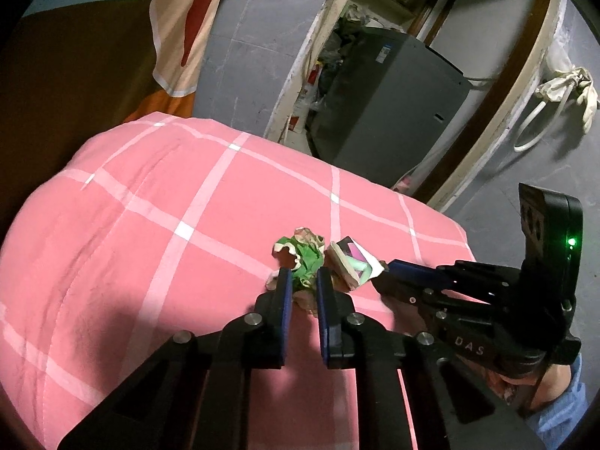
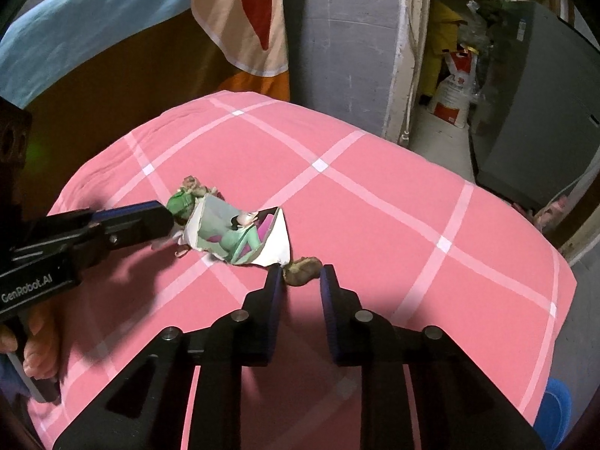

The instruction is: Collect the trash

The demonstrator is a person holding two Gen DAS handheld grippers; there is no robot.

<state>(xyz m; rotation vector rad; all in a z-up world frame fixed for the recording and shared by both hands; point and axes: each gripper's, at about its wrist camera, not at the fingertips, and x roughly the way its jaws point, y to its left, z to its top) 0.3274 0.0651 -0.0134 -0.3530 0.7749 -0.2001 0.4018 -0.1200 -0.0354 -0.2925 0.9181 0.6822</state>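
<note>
A crumpled green wrapper lies on the pink checked bed cover. My left gripper is shut on it, its two fingers pressed on either side. Beside it lies a torn printed paper carton, which also shows in the right wrist view. A small brown crumpled scrap lies on the cover just right of the carton. My right gripper is open, with its fingers on either side of the brown scrap. The green wrapper shows at the left gripper's tip.
The bed cover ends at the right and far edges. A grey cabinet and a cluttered doorway with a white sack stand beyond. A striped cloth hangs at the back. A blue bin sits at lower right.
</note>
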